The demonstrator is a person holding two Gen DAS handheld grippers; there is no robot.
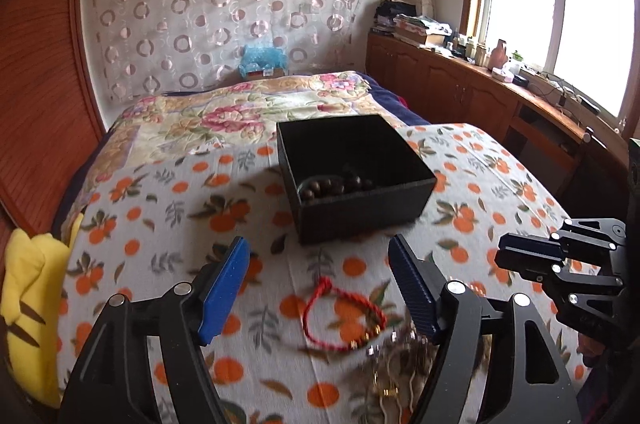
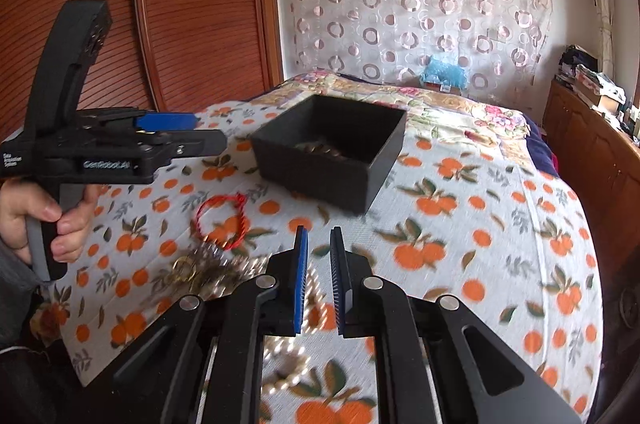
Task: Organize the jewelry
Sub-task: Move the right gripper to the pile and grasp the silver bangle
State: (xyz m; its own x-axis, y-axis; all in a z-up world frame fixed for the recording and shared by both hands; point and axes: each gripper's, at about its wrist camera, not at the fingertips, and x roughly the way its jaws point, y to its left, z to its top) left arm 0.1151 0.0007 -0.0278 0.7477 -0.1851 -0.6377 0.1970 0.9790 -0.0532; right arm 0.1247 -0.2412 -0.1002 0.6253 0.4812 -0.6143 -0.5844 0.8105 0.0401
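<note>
**Left claw spread above the red bracelet, box waiting beyond**

The orange-print cloth (image 1: pixel 168 208) covers the near part of the bed (image 1: pixel 224 112). In the right wrist view it falls away at 3 o'clock toward the wooden cabinets (image 2: pixel 592 144); open cloth lies right of the black box (image 1: pixel 352 176). A wooden wardrobe (image 2: pixel 192 4) stands at 10 o'clock.

The left claw (image 1: pixel 318 284) points down at the cloth, its blue pads well apart and nothing gripped. The red cord bracelet (image 1: pixel 344 316) lies flat on the cloth below the gap, nearer the right pad; the view does not show whether that pad touches it. In the right wrist view a hand (image 2: pixel 48 220) wraps the left tool's handle at 9 o'clock.

The right claw (image 2: pixel 318 280) also tilts down, its pads nearly together with a narrow gap and nothing between them. A pale bead strand (image 2: pixel 292 356) lies on the cloth under it.

A blurred heap of metal jewelry (image 2: pixel 208 268) sits at 7 o'clock from the bracelet in the right wrist view. The box, open-topped, stands at 12 o'clock from the bracelet and holds dark brown beads (image 1: pixel 336 184) in its near corner.
</note>
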